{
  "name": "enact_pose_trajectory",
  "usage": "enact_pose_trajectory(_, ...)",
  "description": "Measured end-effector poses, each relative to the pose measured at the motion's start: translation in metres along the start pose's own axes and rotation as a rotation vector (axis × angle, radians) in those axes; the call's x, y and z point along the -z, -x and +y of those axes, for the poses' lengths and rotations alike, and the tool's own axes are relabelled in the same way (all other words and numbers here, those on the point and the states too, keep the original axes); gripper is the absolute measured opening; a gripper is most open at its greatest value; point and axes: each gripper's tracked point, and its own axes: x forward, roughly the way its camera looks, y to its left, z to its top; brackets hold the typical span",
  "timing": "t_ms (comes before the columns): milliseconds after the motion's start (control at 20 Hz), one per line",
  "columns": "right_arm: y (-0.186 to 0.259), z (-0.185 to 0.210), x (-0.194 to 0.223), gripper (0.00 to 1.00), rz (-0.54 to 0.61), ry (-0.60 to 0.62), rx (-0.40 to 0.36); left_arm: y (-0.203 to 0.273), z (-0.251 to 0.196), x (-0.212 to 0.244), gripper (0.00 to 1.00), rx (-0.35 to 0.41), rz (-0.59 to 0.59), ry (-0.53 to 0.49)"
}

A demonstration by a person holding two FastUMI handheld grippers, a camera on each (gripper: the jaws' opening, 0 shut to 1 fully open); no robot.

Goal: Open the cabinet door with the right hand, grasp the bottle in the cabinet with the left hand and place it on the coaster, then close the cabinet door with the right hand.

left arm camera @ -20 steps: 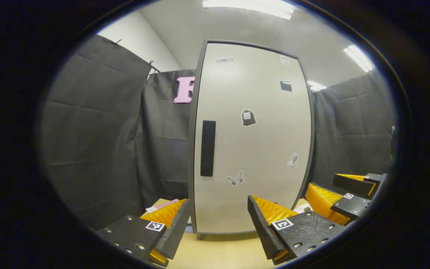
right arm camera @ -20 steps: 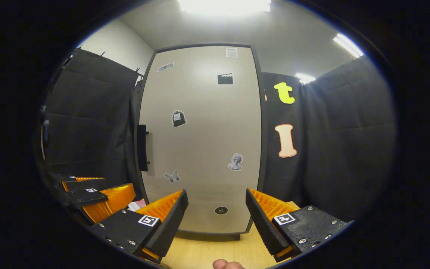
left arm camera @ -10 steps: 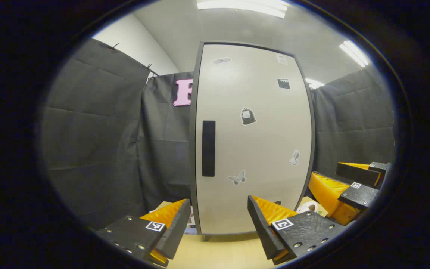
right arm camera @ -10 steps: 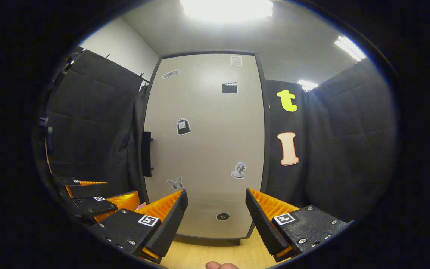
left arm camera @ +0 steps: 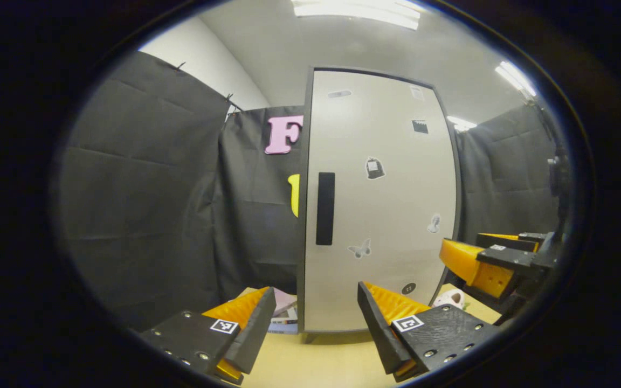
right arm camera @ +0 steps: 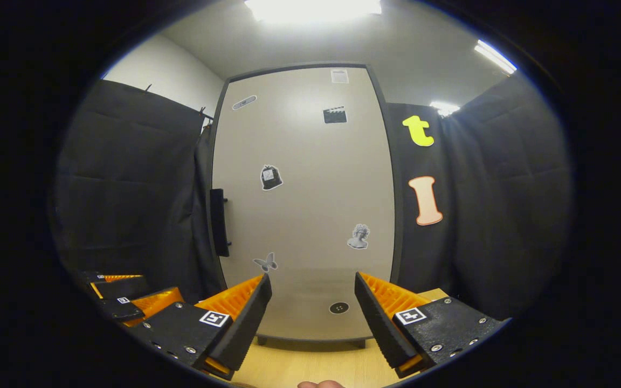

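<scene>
- Here, nearest, the right gripper (right arm camera: 313,307) hangs with jaws apart, empty, aimed at the cabinet door (right arm camera: 302,205).
- The left gripper (left arm camera: 316,318) is likewise spread and empty, presumably waiting.
- Farther, the handle (right arm camera: 219,222) is untouched; the door is closed, hiding the bottle.
</scene>
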Motion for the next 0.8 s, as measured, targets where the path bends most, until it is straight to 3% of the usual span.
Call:
enact_pose_trajectory(450,-0.048,0.076,-0.039,0.96,-0.084,0.121,-0.117,0.054,0.052,0.036,0.88,-0.074,0.051,-0.007)
enact_pose_trajectory(600,-0.069,0.101,-0.062,0.95,-0.133,0.147,-0.143,0.066,0.059,0.04,0.88,-0.061,0.048,-0.039)
enact_pose_trajectory(800,-0.105,0.132,-0.064,0.95,-0.117,0.143,-0.156,0.082,0.053,0.042,0.88,-0.004,0.042,-0.102)
